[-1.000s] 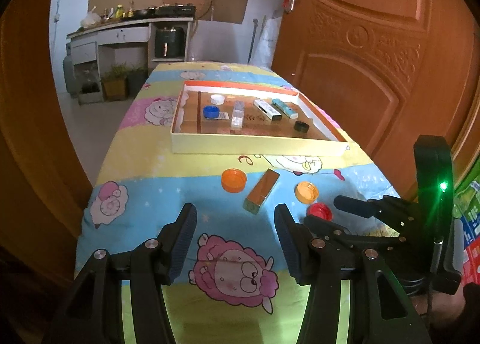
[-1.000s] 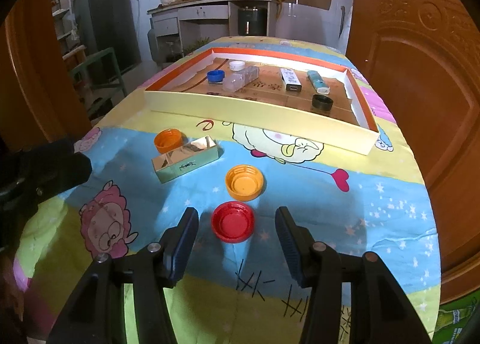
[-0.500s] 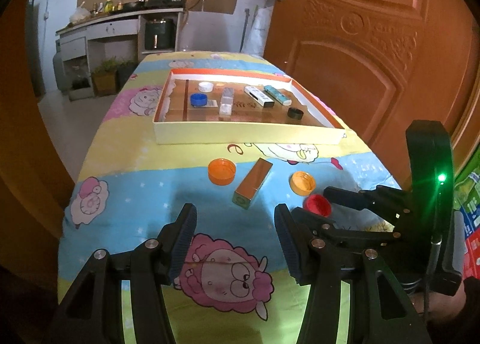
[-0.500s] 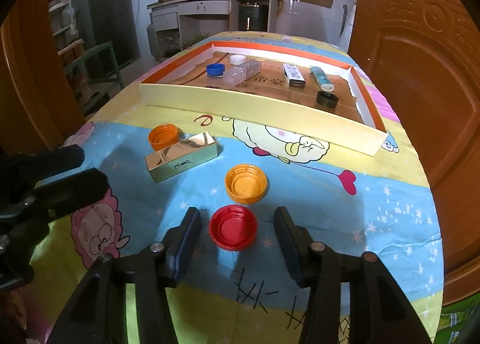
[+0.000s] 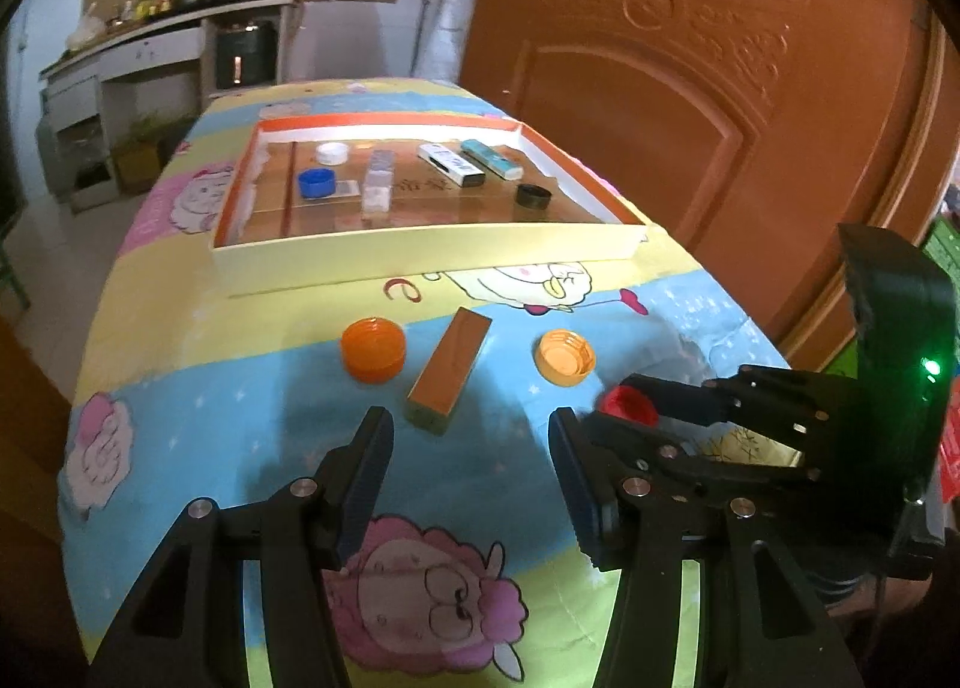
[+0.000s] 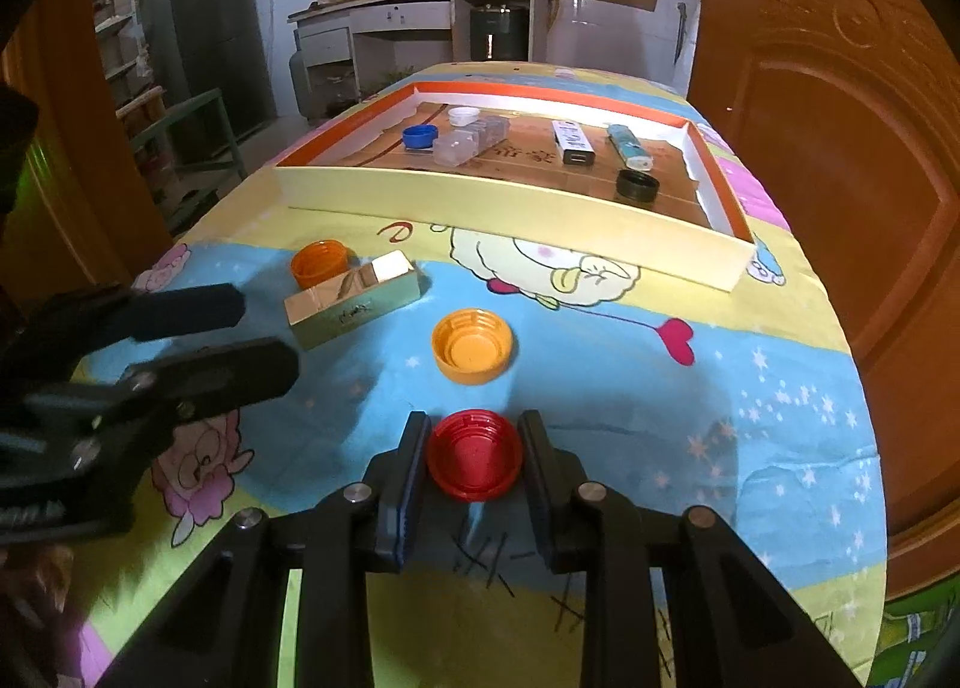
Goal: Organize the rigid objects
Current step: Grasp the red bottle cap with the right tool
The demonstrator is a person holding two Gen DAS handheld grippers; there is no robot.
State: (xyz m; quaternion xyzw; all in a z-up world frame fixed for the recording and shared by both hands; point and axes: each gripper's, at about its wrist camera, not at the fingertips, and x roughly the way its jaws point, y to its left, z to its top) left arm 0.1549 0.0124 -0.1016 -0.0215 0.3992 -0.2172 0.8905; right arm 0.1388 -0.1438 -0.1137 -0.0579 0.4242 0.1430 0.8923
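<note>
A red cap lies on the cartoon cloth with my right gripper around it. Its jaws are closing and both pads touch the cap's sides. In the left wrist view the red cap shows between the right gripper's fingers. My left gripper is open and empty, just short of a gold box that lies flat. From the right wrist view the left gripper sits beside that gold box. Two orange caps flank the box.
A shallow cream tray with an orange inner rim sits farther along the table, holding a blue cap, a white cap, a clear box, two small boxes and a black cap. A wooden door stands to the right.
The right jaws have drawn in from wide apart to touch the red cap. My left gripper has moved forward and down toward the gold box, still open.
</note>
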